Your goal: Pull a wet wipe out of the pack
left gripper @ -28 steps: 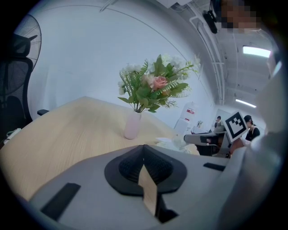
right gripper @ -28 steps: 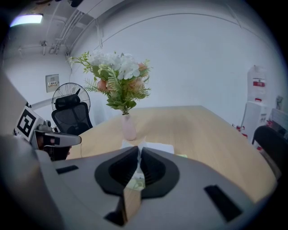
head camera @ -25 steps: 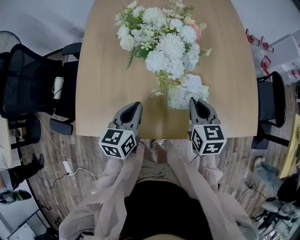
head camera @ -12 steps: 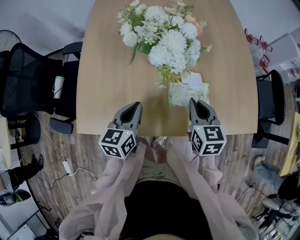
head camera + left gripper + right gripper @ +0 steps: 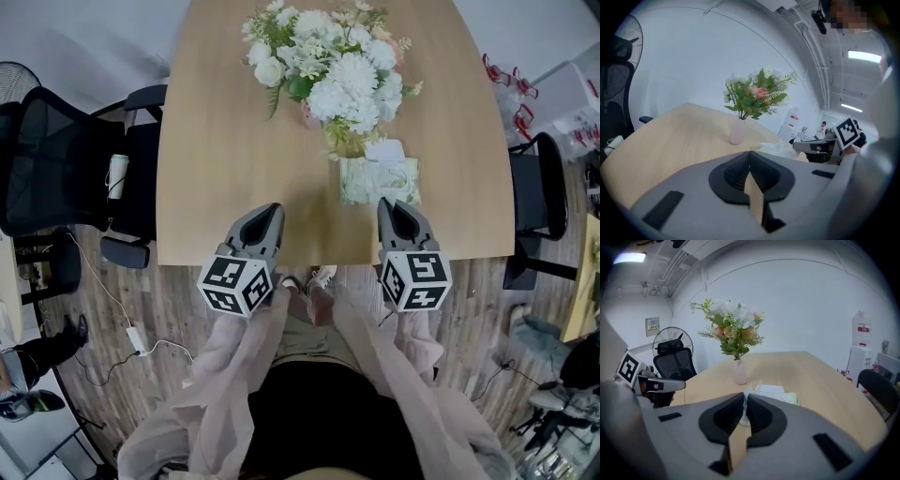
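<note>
The wet wipe pack [image 5: 378, 180] is pale green and white and lies on the wooden table [image 5: 225, 141], near its front edge, right of centre. A white flap or wipe [image 5: 384, 150] sticks out at its far end. My right gripper [image 5: 389, 202] hovers at the pack's near edge, shut and empty. From the right gripper view, the pack [image 5: 780, 395] lies just beyond the closed right gripper [image 5: 744, 397]. My left gripper [image 5: 272, 208] is over the table's front edge, left of the pack, shut with nothing in it. In the left gripper view the left gripper [image 5: 750, 152] points past the pack [image 5: 780, 149].
A vase of white and pink flowers [image 5: 333, 70] stands just behind the pack. A black office chair [image 5: 56, 159] is at the table's left and another chair [image 5: 539, 202] at its right. Cables and a power adapter [image 5: 131, 333] lie on the wooden floor.
The table, flowers and pack have slid slightly up in the head view. Both grippers keep their place in the picture and stay shut.
</note>
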Tool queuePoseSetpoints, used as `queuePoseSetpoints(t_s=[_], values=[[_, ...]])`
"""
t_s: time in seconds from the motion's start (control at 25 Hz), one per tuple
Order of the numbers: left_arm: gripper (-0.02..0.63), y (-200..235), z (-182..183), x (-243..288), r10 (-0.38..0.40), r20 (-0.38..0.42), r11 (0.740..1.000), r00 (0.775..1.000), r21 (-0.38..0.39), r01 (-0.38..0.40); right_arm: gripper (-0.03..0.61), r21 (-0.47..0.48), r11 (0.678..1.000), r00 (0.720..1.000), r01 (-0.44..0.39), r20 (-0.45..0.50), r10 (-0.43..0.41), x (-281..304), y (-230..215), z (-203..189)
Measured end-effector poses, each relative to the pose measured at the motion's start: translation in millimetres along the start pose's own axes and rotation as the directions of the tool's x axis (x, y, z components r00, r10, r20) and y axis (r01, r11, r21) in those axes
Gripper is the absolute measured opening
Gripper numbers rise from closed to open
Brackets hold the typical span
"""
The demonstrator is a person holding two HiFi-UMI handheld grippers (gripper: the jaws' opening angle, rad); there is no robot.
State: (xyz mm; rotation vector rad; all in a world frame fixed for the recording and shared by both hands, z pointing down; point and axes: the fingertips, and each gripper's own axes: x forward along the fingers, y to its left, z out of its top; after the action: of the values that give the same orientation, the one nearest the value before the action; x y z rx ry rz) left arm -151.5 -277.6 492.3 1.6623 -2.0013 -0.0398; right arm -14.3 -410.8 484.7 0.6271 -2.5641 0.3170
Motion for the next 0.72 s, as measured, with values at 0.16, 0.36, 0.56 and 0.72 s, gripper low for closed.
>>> queuePoseSetpoints(t_s=[0.16,0.36,0.56,0.72], values=[[0.011,2,1,-12,0.0,0.005,1.0,1.0,0.004,0.0,0.02,0.005,1.0,1.0,0.0,0.01,0.0,-7,11,1],[0.011,2,4,-27,0.0,0.02,1.0,1.0,0.006,0.0,0.02,0.014,1.0,1.0,-0.007,0.026,0.007,-16,23,5],[0.011,2,3,-44,0.001,0.034,1.0,0.999,0.006,-0.001,0.02,0.01,1.0,0.999,-0.017,0.046,0.016,-26,38,9],[0.011,1,2,-59,0.005,0.043,1.0,0.999,0.003,-0.005,0.02,0.013,0.999,0.998,-0.031,0.062,0.03,-36,53,10]])
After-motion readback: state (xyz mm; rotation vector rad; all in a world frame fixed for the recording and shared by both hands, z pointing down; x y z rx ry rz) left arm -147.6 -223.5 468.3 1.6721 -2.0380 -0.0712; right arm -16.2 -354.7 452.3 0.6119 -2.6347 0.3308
